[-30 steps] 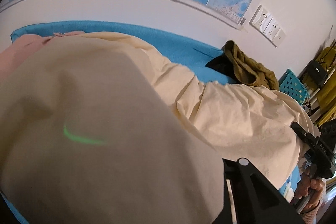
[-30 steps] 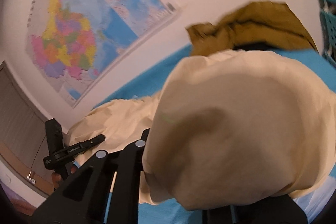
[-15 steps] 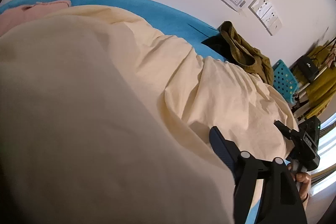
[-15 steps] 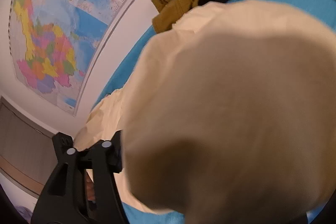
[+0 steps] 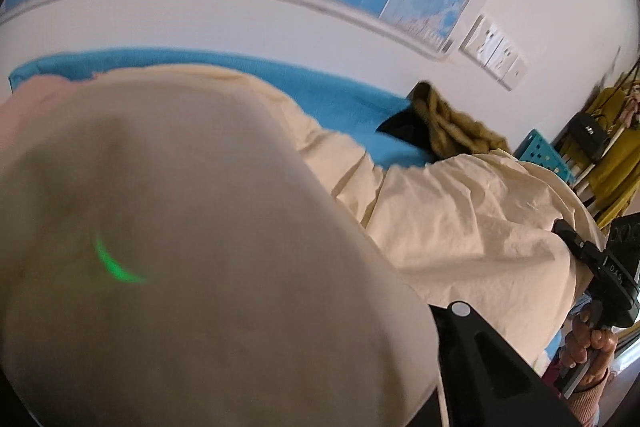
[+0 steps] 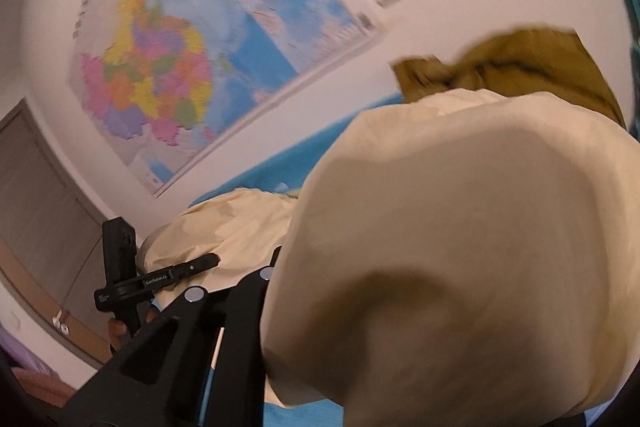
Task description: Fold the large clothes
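Note:
A large cream garment (image 5: 460, 227) lies spread over a blue bed cover (image 5: 340, 99) and stretches between my two grippers. In the left wrist view a fold of it bulges over the fingers and hides the tips; only one black finger (image 5: 480, 359) shows. The left gripper (image 6: 200, 265) is closing its jaws with the cloth between them. In the right wrist view the cream garment (image 6: 480, 247) also drapes over the fingers (image 6: 224, 327). The right gripper (image 5: 568, 235), held by a hand (image 5: 588, 343), is likewise closing its jaws on the cloth's far edge.
An olive garment (image 5: 452, 131) lies on a black one (image 5: 404, 131) at the bed's far side by the wall. A pink garment (image 5: 32, 99) sits at the left end. A teal basket (image 5: 544, 155) and hanging yellow clothes (image 5: 616, 155) stand at the right.
Half a second ago both grippers were dipped toward the bed and the left jaws stood wider. Now both are raised again, with the cream cloth bunched over them.

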Demonstrator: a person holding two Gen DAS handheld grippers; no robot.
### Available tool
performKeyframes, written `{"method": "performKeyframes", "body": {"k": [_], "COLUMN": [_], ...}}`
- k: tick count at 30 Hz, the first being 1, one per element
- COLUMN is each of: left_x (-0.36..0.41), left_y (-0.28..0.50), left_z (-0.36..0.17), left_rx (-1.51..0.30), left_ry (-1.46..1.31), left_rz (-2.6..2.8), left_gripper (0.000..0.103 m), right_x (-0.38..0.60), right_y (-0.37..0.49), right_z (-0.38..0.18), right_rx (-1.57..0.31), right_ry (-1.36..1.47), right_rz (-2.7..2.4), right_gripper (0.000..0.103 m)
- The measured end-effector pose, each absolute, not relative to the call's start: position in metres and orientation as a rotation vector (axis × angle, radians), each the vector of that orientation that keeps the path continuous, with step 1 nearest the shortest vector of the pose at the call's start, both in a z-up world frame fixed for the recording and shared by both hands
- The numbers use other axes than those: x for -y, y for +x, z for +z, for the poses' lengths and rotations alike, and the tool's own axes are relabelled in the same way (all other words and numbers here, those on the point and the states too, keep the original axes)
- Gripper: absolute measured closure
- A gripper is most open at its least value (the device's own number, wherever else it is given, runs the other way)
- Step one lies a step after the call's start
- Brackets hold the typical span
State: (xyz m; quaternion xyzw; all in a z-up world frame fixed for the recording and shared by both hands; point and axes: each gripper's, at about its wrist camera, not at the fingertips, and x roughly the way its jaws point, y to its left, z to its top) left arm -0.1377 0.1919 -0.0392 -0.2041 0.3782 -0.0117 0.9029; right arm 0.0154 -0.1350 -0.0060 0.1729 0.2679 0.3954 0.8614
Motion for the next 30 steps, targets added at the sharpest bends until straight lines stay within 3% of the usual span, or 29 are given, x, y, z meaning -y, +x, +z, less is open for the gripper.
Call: {"method": "performKeyframes", "body": {"k": [9,30], "left_x": [-0.207,-0.273], "left_y": [-0.159,-0.199], "left_z": [0.004,0.06], "left_rx": [-0.679,-0.537], "left_ry": [-0.41,-0.371], "left_rz": [-0.015,0.192], "left_gripper": [0.087,0.087], "right_x": [0.11,0.016], "right_y": [0.001,0.012], "right_z": [0.043,0.091], "right_rx": [-0.458,-0.41], "right_ry": [0.272,0.187], "right_rz": [0.904,1.065], "right_gripper": [0.091,0.091]}}
